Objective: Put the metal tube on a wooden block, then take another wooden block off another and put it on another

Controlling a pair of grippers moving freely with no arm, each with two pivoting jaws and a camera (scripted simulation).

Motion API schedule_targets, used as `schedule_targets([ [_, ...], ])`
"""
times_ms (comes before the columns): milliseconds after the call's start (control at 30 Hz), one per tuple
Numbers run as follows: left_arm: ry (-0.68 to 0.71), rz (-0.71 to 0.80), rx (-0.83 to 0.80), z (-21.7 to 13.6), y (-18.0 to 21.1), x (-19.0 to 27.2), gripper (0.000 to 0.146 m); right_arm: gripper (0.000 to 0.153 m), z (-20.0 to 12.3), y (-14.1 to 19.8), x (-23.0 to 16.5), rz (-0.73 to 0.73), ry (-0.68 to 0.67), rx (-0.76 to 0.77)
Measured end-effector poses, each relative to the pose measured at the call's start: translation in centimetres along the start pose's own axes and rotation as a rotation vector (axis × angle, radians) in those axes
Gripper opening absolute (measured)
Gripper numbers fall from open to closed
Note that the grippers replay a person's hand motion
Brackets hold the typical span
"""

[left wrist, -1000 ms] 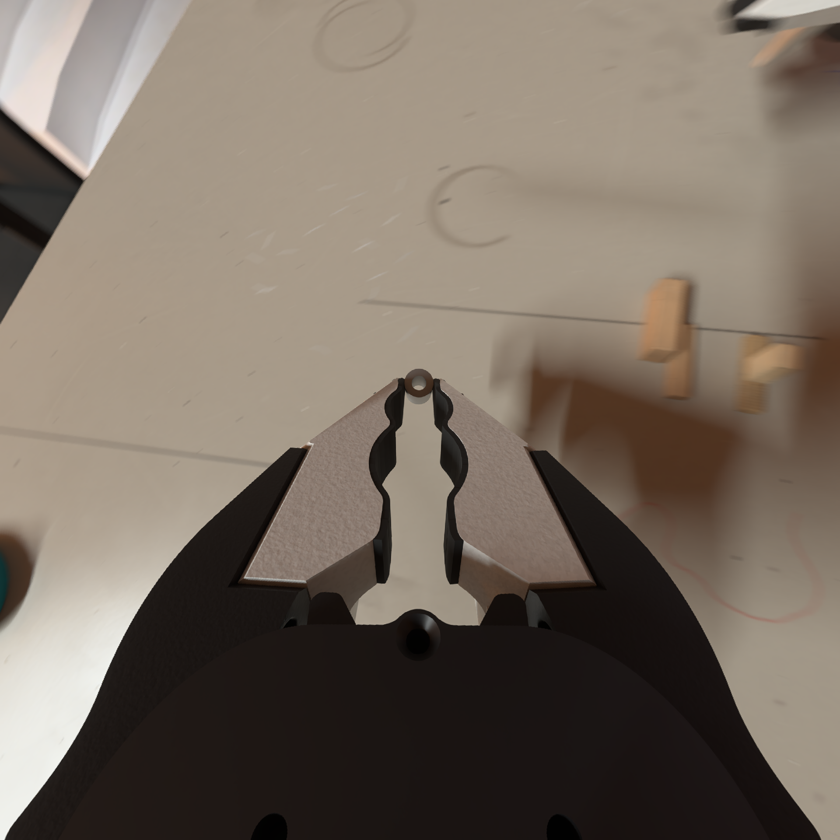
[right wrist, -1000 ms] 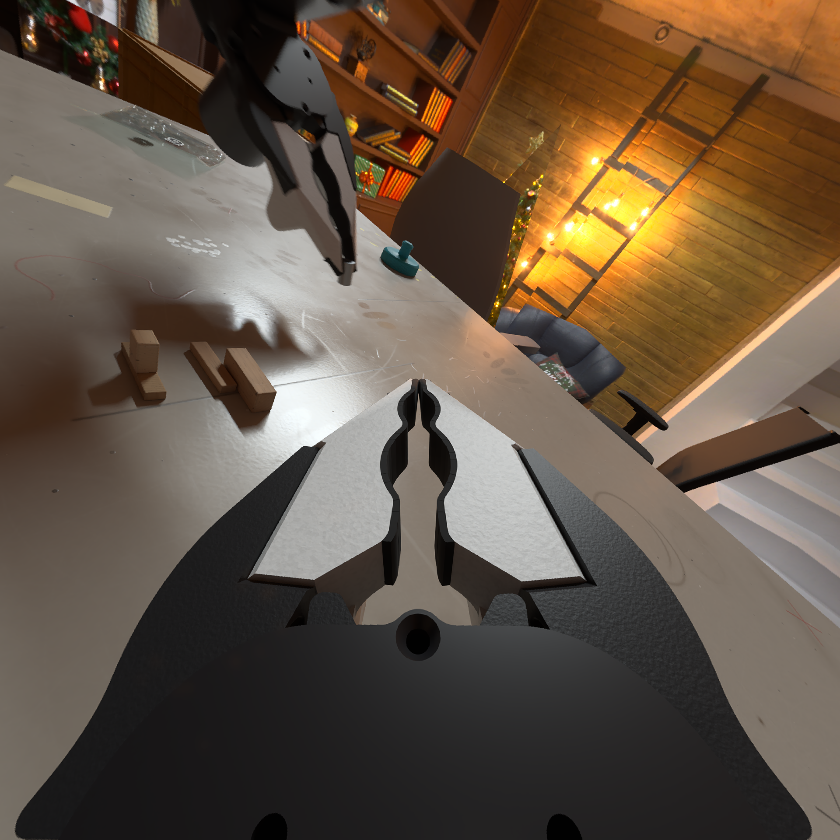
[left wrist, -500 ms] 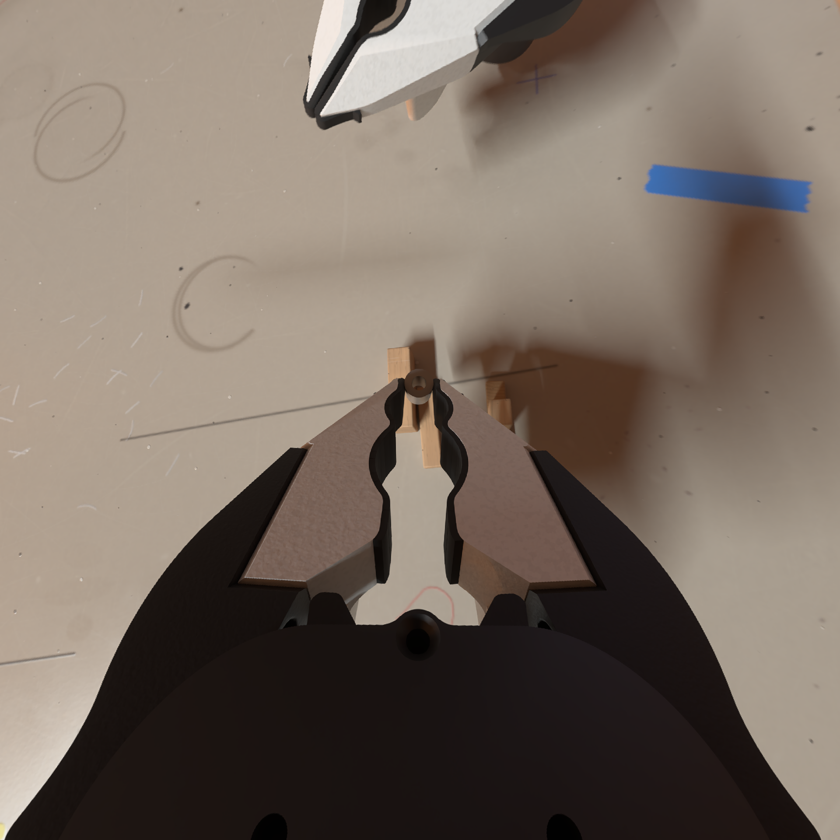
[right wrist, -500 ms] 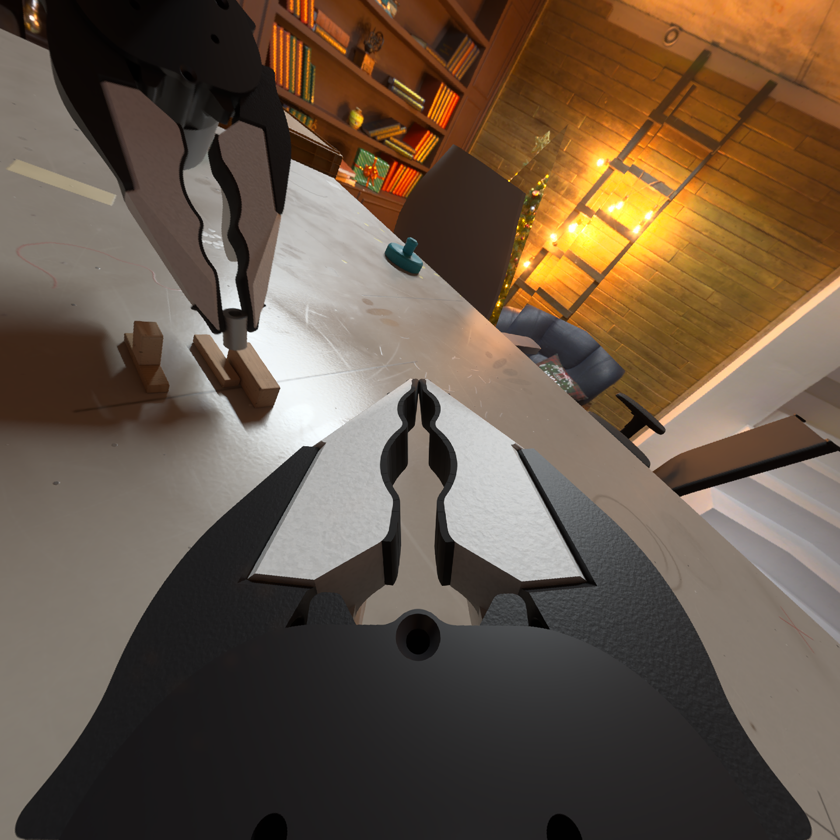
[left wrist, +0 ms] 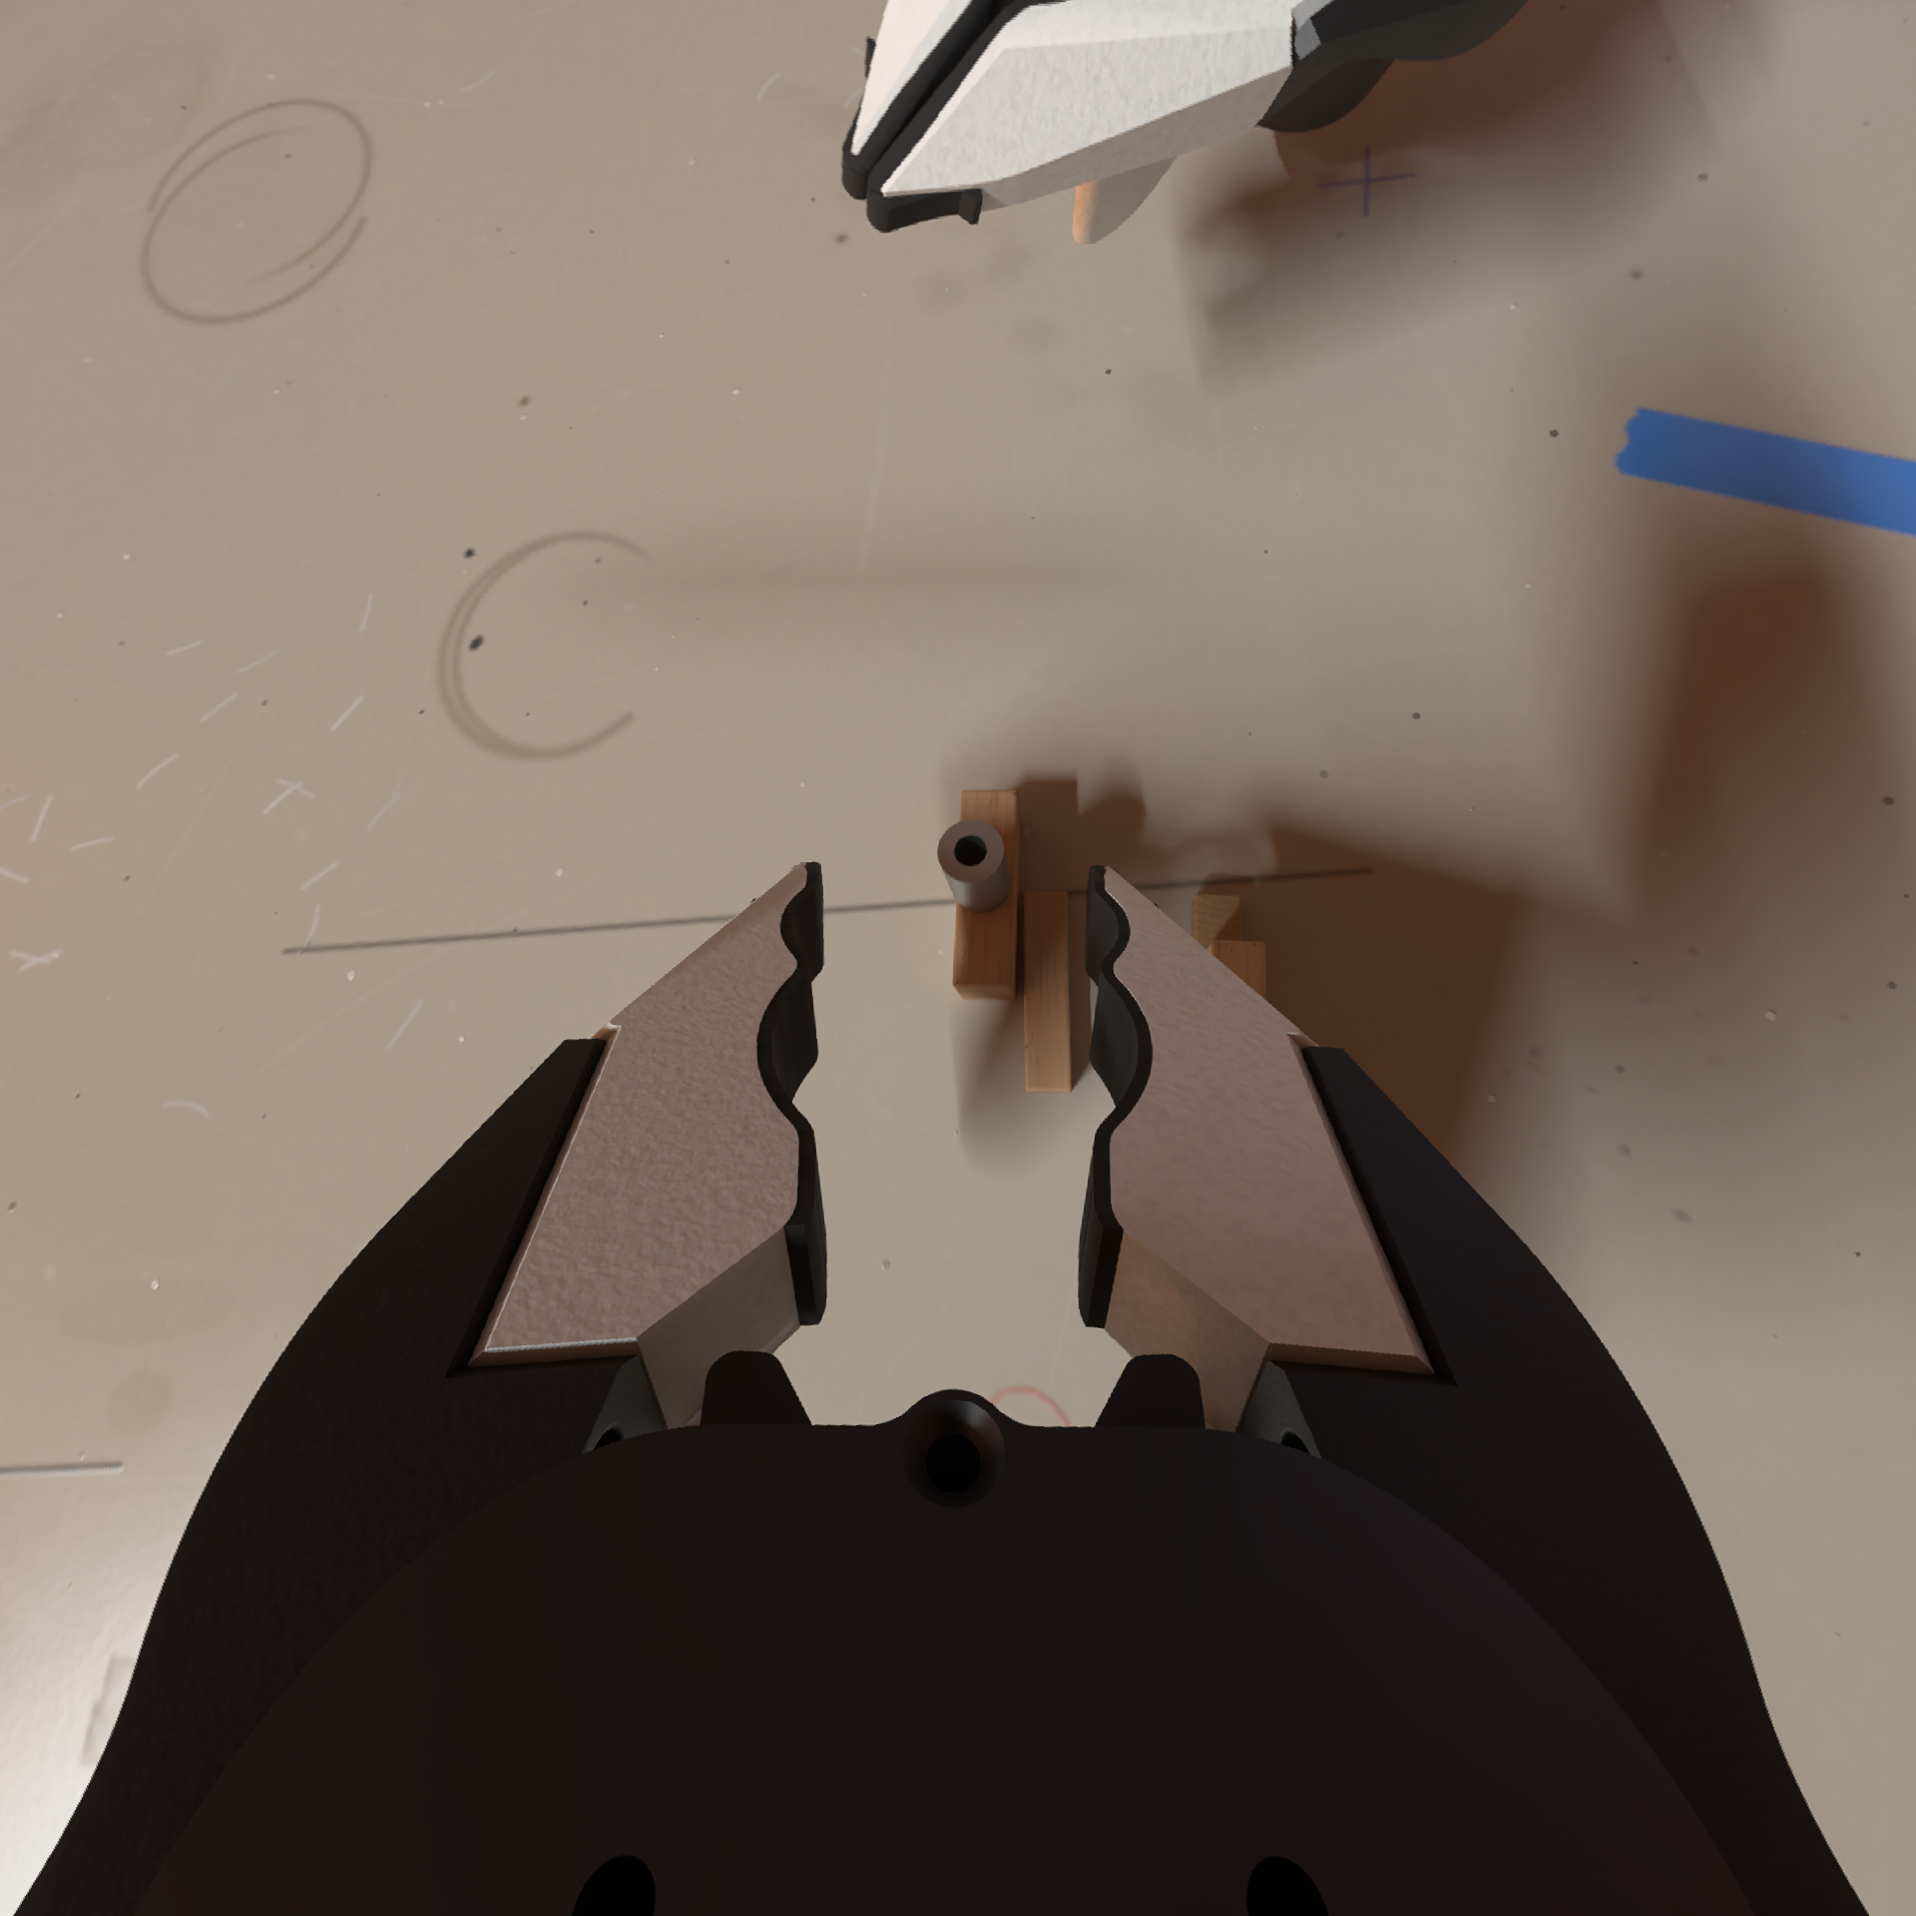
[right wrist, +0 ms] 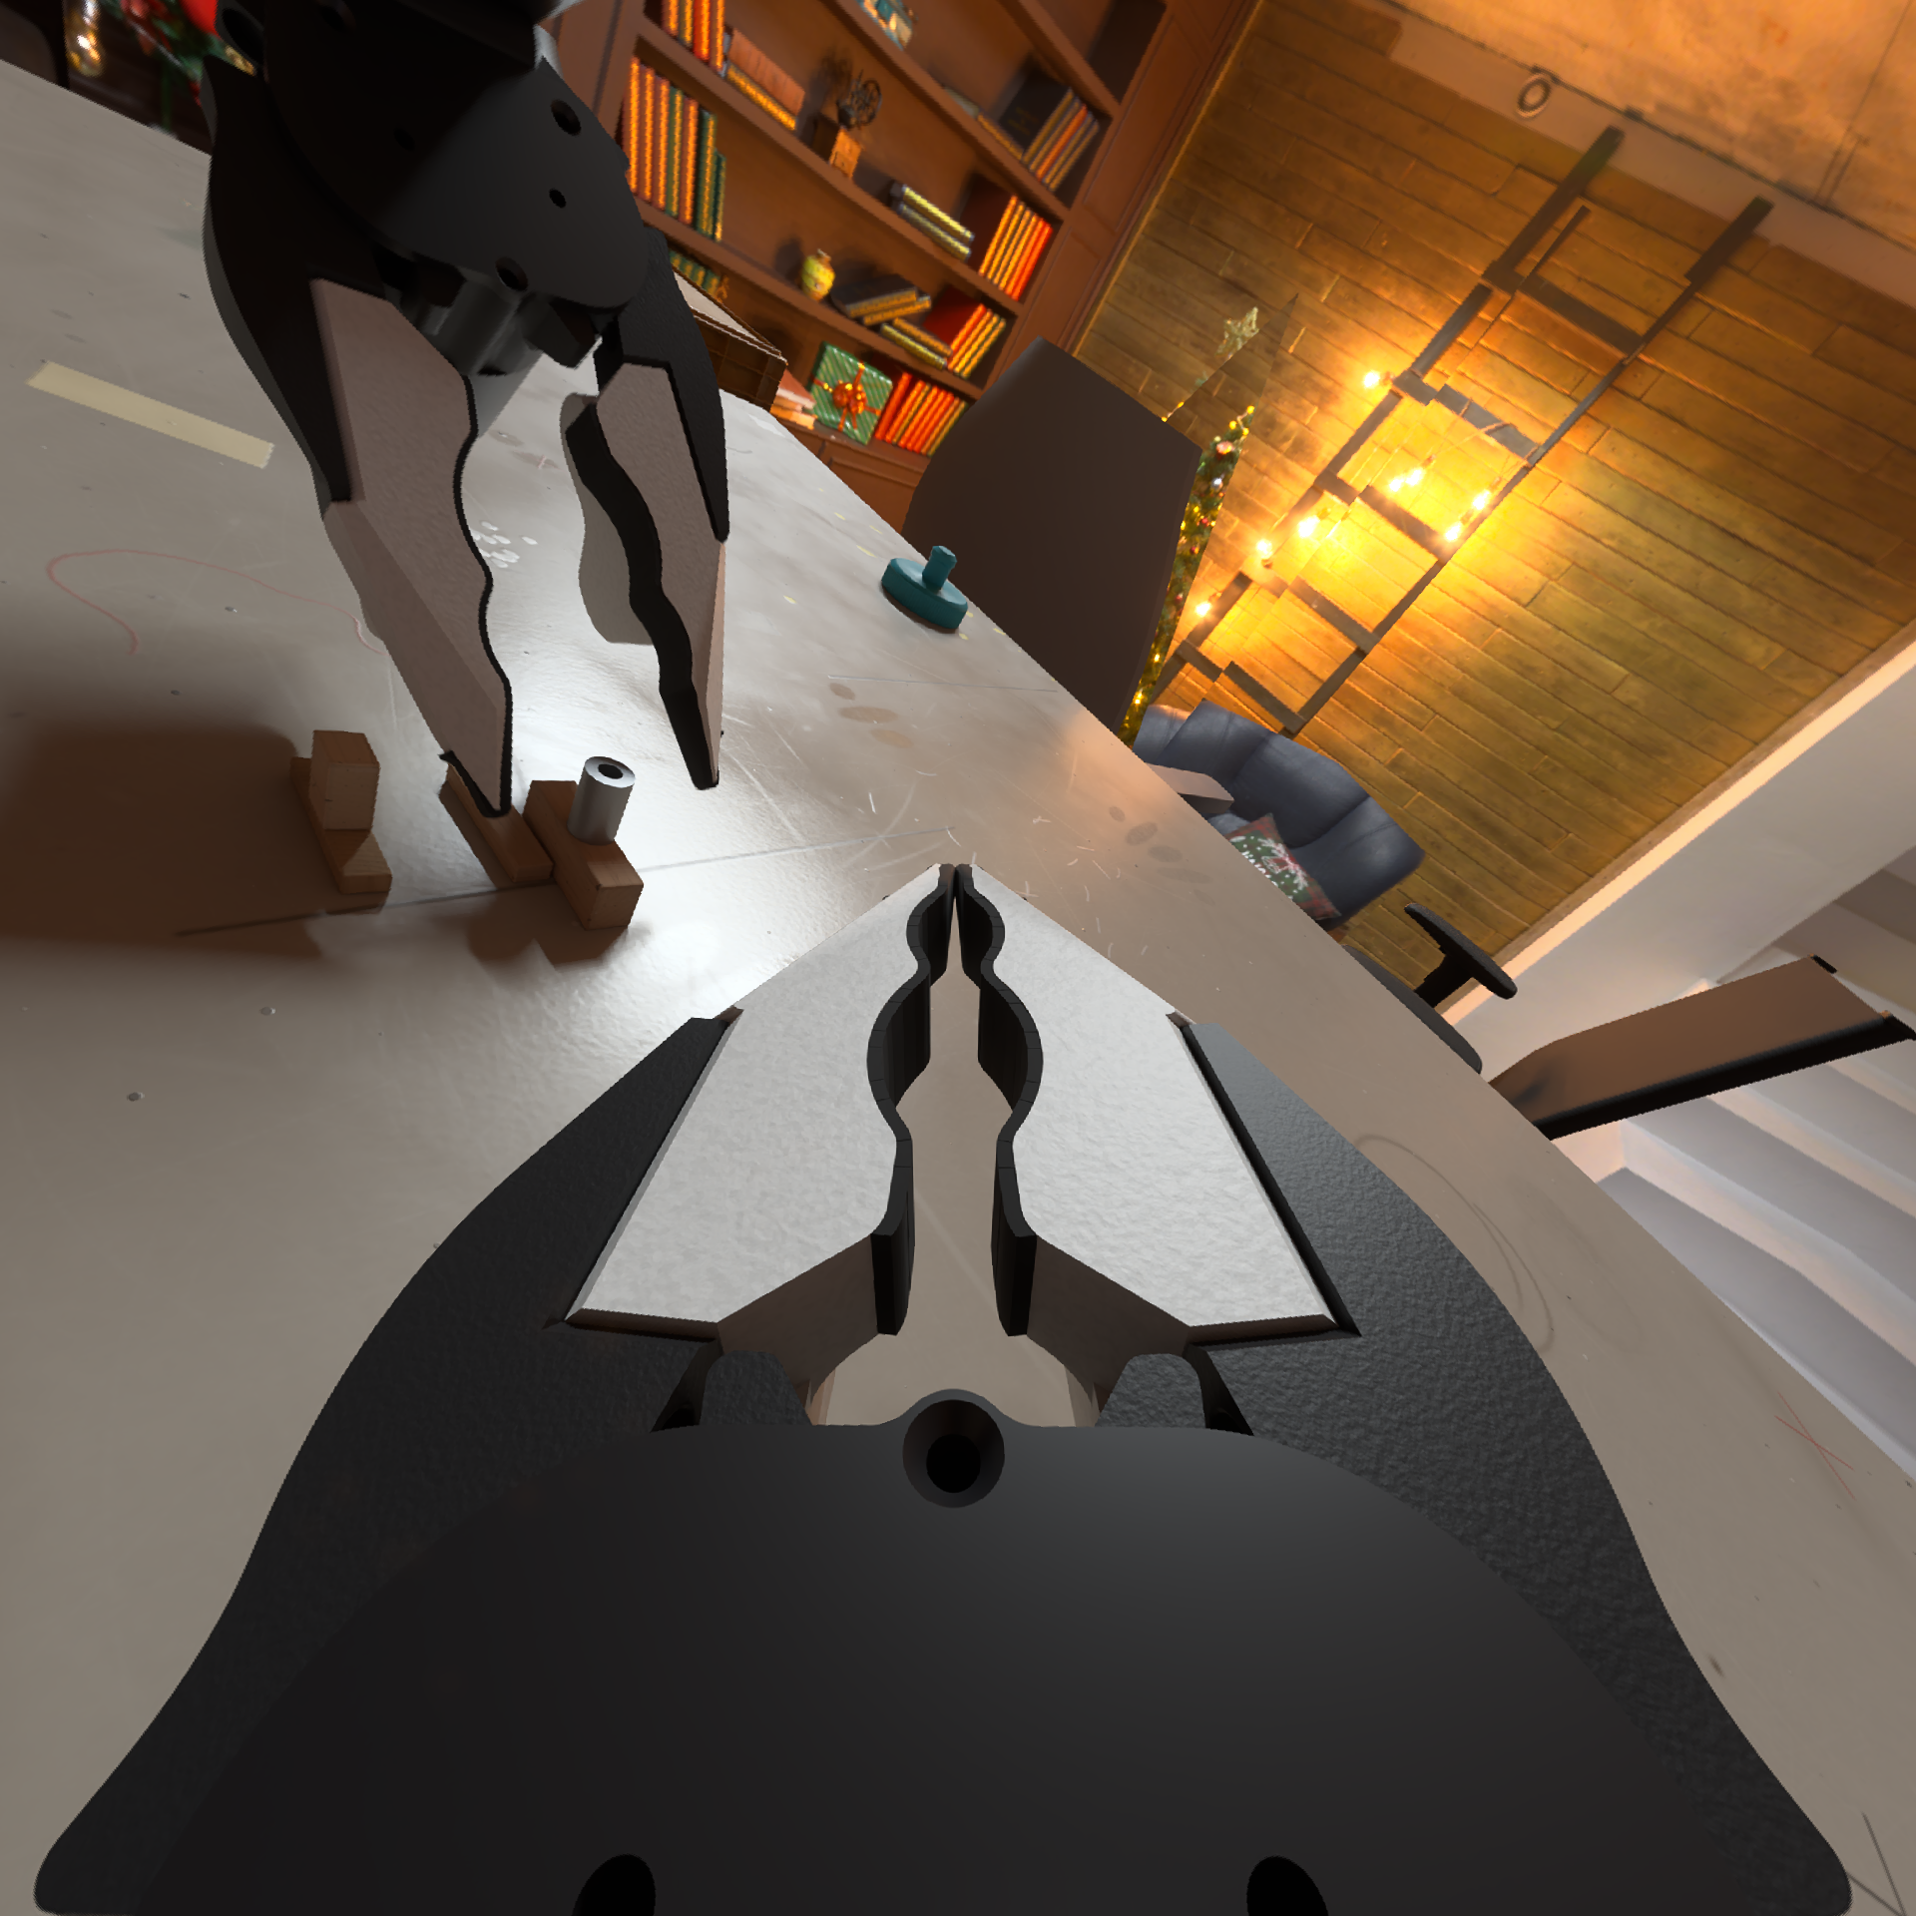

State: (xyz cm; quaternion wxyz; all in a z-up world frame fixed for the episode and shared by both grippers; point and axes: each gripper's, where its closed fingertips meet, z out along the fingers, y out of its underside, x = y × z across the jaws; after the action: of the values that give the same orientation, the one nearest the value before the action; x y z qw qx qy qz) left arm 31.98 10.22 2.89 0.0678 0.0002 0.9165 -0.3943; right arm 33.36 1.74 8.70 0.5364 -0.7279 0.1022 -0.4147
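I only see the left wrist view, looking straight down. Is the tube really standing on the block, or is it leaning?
Observer: In the right wrist view, the metal tube stands upright on the wooden block, free of the open left tool.
Operator: What's hiding behind my finger?
Observer: A small block stacked on a longer block.
Operator: Anything else around?
Observer: A teal knob sits farther off, beyond the blocks.
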Motion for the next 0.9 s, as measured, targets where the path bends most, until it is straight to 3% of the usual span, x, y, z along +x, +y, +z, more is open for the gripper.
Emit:
schedule_targets([
  [200,-0.011,-0.037,-0.005,-1.7,0.7,0.4,0.054,0.000,0.0,0.0,0.0,0.001,0.000,0.001],
  [433,0.124,-0.122,-0.062,-2.2,0.9,4.2,0.051,0.000,0.0,0.0,0.0,-0.002,-0.002,-0.002],
  [700,0.118,-0.037,-0.183,-1.0,2.0,5.3,0.026,0.000,0.0,0.0,-0.1,-0.006,-0.002,-0.002],
  [800,0.123,-0.029,-0.176,-0.9,1.9,5.4,0.009,0.000,0.0,0.0,-0.1,-0.006,-0.002,-0.002],
  [900,0.086,0.006,-0.182,-0.8,1.9,5.0,0.009,0.000,0.0,0.0,-0.1,-0.007,-0.002,-0.002],
])
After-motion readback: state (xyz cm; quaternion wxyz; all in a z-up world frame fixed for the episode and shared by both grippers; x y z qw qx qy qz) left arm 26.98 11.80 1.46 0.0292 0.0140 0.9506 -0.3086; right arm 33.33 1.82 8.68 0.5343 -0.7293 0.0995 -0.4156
